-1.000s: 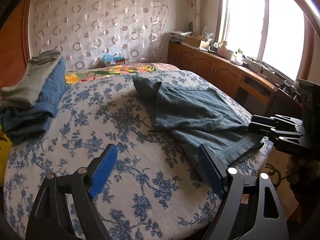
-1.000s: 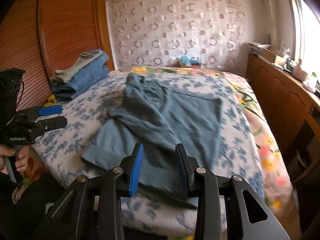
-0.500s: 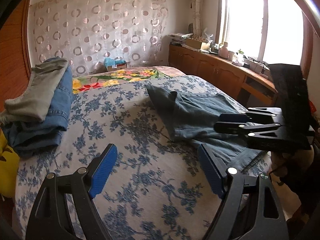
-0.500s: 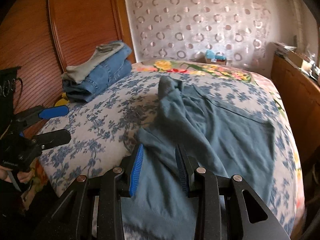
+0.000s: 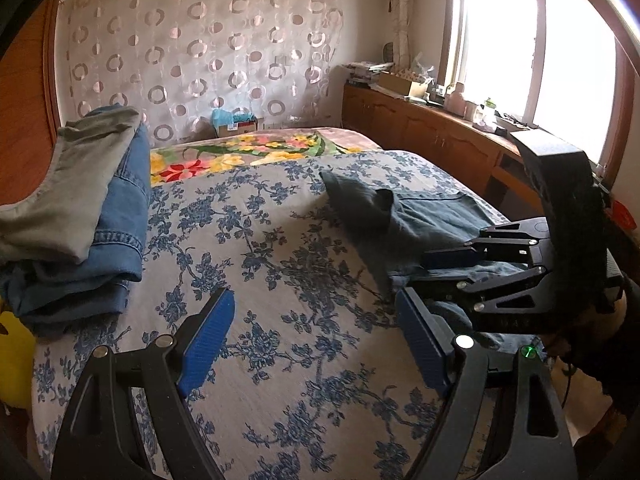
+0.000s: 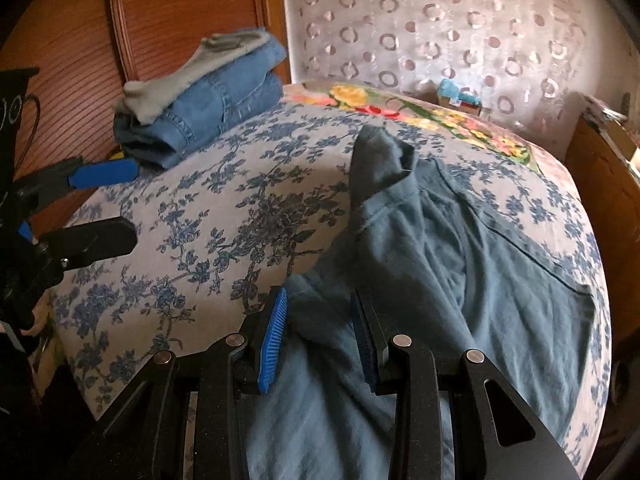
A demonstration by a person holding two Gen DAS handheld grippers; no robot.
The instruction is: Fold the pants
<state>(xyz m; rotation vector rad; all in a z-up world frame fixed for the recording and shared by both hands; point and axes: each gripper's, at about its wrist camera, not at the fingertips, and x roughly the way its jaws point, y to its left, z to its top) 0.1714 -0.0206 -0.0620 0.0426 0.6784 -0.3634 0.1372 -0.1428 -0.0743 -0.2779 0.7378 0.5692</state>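
Observation:
Teal pants [image 6: 480, 280] lie spread on the right half of the bed, one leg end reaching the near edge; they also show in the left wrist view [image 5: 420, 216]. My right gripper [image 6: 319, 296] hovers over that near leg end with its jaws a narrow gap apart, and cloth shows below the gap, not pinched. From the left wrist view the right gripper [image 5: 424, 268] sits low over the same leg end. My left gripper [image 5: 314, 300] is wide open over bare floral sheet, left of the pants, with nothing between its blue pads. The right wrist view shows the left gripper [image 6: 134, 202] at the bed's left edge.
A stack of folded jeans and grey clothes [image 5: 80, 220] rests at the bed's far left [image 6: 208, 100]. The floral bedsheet [image 5: 280, 360] covers the bed. A yellow object [image 5: 12, 360] sits at the left edge. A wooden cabinet [image 5: 420, 136] runs under the window, right.
The right gripper has swung leftward along the near edge over the pants' leg end, and now fills the right of the left wrist view. The left gripper drifted left. Neither opening changed.

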